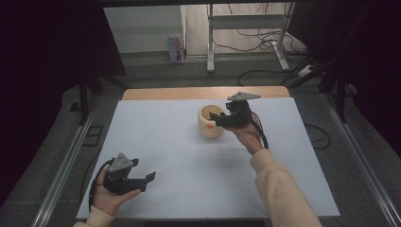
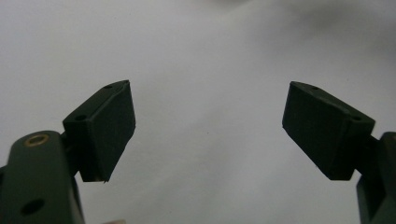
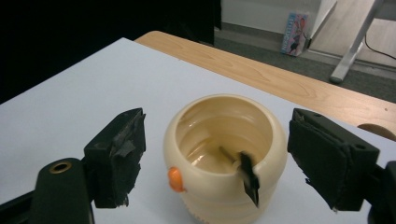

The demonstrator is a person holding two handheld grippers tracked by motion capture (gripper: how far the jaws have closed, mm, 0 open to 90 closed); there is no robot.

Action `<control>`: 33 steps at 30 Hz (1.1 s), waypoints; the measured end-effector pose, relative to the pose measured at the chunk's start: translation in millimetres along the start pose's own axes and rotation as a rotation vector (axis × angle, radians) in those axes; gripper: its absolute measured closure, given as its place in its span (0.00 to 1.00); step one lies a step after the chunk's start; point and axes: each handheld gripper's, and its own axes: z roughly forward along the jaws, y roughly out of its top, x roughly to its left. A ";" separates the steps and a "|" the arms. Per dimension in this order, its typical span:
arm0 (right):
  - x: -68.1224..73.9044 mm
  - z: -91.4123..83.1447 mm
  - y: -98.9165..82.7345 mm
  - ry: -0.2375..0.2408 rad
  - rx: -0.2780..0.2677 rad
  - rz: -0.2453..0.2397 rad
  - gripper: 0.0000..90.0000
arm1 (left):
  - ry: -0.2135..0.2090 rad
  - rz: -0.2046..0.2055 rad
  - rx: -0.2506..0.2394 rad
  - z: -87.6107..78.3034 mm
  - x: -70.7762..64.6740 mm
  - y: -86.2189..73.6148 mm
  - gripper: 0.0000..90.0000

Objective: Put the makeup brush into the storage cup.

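Cream jar (image 3: 224, 158) stood far right on the white table (image 1: 189, 156) between my right gripper's (image 3: 215, 158) wide jaws; my left gripper (image 2: 208, 130) gaped wide near left.

White table (image 1: 189, 189), cream jar (image 1: 210, 123) on it

Shiny jar, dull jaws

I see a cream plastic jar (image 3: 224, 158) that looks smooth and glossy. My right gripper (image 3: 233, 158) has matt black pads (image 3: 119, 156), rough and frayed. The table (image 1: 189, 161) top is smooth, matt white, with wood along its far edge.
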 end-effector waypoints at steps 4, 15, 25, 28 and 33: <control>3.5 -12.3 -4.6 0.034 0.006 -0.010 0.21 | 0.005 0.007 -0.001 -0.6 -2.5 1.4 0.20; 6.2 -53.1 -31.0 0.063 -0.006 -0.035 0.20 | 0.015 0.023 -0.001 0.5 -7.9 4.8 0.20; 1.5 -82.9 -64.6 0.062 -0.009 -0.049 0.21 | 0.019 0.026 0.008 1.9 -9.8 3.3 0.20; -0.7 -90.6 -78.9 0.067 0.004 -0.034 0.22 | 0.022 0.021 0.011 2.8 -7.1 2.3 0.20; -6.7 -108.0 -102.9 0.039 0.058 -0.046 0.22 | 0.021 0.014 0.020 4.8 -4.2 0.8 0.20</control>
